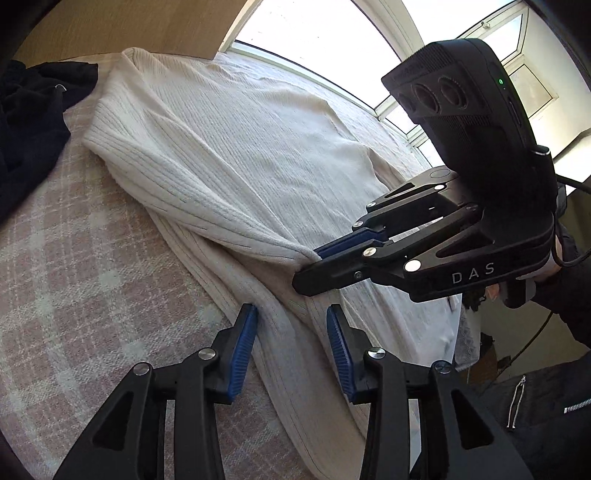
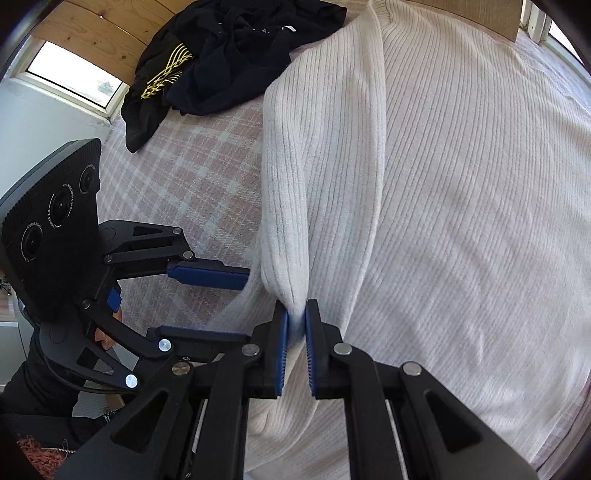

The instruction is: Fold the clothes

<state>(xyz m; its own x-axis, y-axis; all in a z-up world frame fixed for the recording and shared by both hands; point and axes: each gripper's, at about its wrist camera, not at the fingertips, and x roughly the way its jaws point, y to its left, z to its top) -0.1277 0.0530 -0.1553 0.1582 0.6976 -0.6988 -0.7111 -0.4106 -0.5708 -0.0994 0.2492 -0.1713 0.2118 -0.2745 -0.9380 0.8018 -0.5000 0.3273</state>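
Clenched on a pinch of fabric, the right gripper (image 2: 296,314) holds the end of the white ribbed sweater's (image 2: 443,184) sleeve (image 2: 284,206), lifting it into a raised ridge above the garment's body. From the left wrist view the same gripper (image 1: 310,264) comes in from the right, its blue pads closed over the sleeve's gathered tip.

Released, the left gripper (image 1: 291,317) has its jaws spread wide, straddling the sweater's lower ribbed edge without pinching it; the blue pads (image 1: 243,347) stand apart on either side of the cloth. In the right wrist view it (image 2: 245,306) sits just to the left of the held sleeve, fingers parted over the bedding.

The sweater lies spread across a pink and white checked blanket (image 1: 74,277), filling most of the surface. At the far corner a crumpled dark garment (image 2: 229,48) with a yellow pattern rests on the blanket, just beside the sweater's shoulder. A wooden headboard (image 1: 110,26) stands behind, and bright windows (image 1: 314,33) lie beyond it. A dark sleeve (image 1: 569,295) of the person shows at the right edge.
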